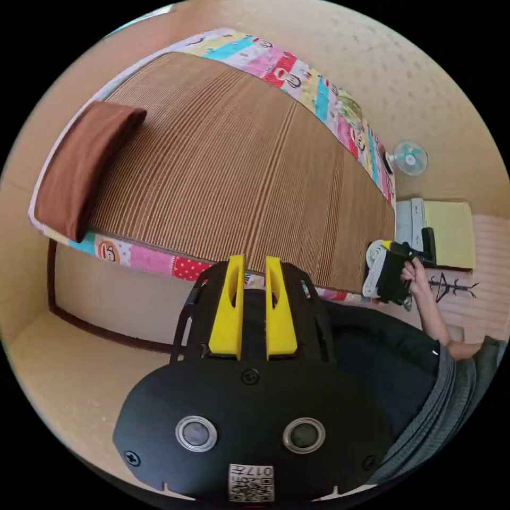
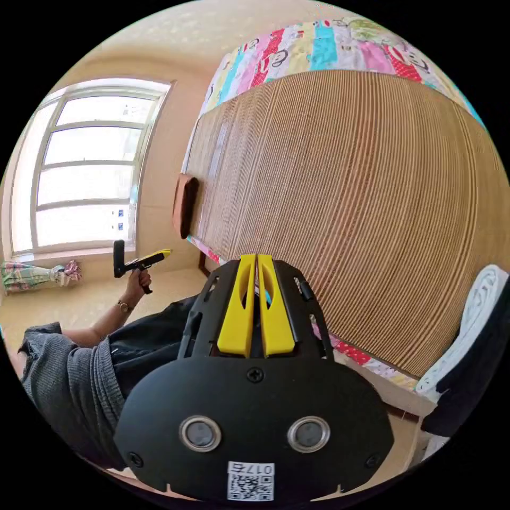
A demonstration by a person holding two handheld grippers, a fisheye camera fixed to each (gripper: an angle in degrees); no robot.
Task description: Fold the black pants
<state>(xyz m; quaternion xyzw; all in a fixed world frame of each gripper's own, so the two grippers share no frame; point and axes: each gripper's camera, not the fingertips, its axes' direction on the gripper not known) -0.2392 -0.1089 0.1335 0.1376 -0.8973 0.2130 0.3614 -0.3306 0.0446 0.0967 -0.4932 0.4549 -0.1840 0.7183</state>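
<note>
My left gripper (image 1: pixel 255 259) hovers over the near edge of the bed, its yellow jaws a narrow gap apart with nothing between them. My right gripper (image 2: pixel 256 257) has its jaws closed together on nothing, also over the bed's edge. A black cloth with a white textured cloth (image 2: pixel 478 340) lies in a pile at the right end of the bed; whether it is the pants I cannot tell. In the left gripper view the same pile (image 1: pixel 385 276) lies just under the right gripper (image 1: pixel 387 245), held in a hand (image 1: pixel 415 273). The left gripper (image 2: pixel 166 253) is held up in front of the window.
The bed carries a ribbed bamboo mat (image 1: pixel 239 159) over a colourful patterned sheet (image 1: pixel 297 79), with a brown pillow (image 1: pixel 79 164) at one end. A small fan (image 1: pixel 409 158) and a window (image 2: pixel 85 170) are beyond it. The person's dark clothing (image 1: pixel 382 366) and grey sleeve (image 2: pixel 64 366) are close by.
</note>
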